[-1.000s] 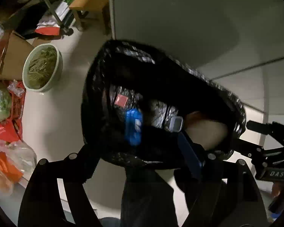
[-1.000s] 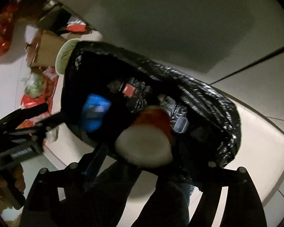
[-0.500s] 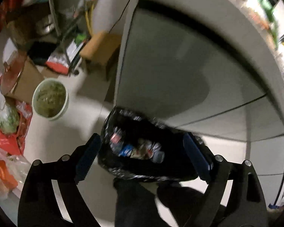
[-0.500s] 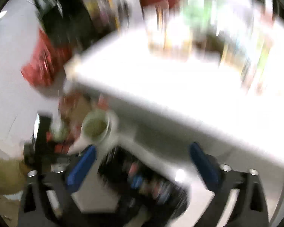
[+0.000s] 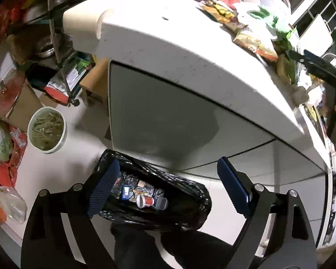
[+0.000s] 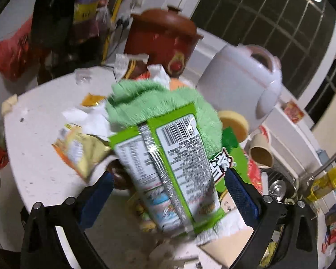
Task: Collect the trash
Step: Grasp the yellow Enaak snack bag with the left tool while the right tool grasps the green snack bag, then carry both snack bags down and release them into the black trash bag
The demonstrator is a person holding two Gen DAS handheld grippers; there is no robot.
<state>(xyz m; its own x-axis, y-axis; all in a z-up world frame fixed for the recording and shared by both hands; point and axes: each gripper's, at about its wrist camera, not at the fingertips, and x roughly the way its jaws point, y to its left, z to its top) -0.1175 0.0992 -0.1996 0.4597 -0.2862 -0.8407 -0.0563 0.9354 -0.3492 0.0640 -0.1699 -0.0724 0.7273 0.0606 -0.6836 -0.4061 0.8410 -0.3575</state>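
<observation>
A black trash bag [image 5: 190,192] stands open on the floor by the white cabinet, with a small red and white bottle [image 5: 144,201] and other wrappers inside. My left gripper [image 5: 168,190] is open and empty, high above the bag. My right gripper [image 6: 168,195] is open over the white countertop [image 6: 38,157], its fingers either side of a green and white snack wrapper [image 6: 168,174] that lies on a green fluffy cloth [image 6: 168,103]. A yellow wrapper [image 6: 82,150] lies to its left. The right gripper also shows at the far right of the left wrist view [image 5: 318,65].
On the counter stand a brown clay pot [image 6: 161,38], a white rice cooker [image 6: 242,80], a yellow sponge [image 6: 235,123] and a paper cup [image 6: 259,154]. On the floor are a bowl of greens [image 5: 47,130], a cardboard box [image 5: 20,103] and plastic bags [image 5: 2,168].
Both grippers rose away from the trash bag. The left one opened and now looks down on the bag from above. The right one swung up to the countertop, open around the green wrapper.
</observation>
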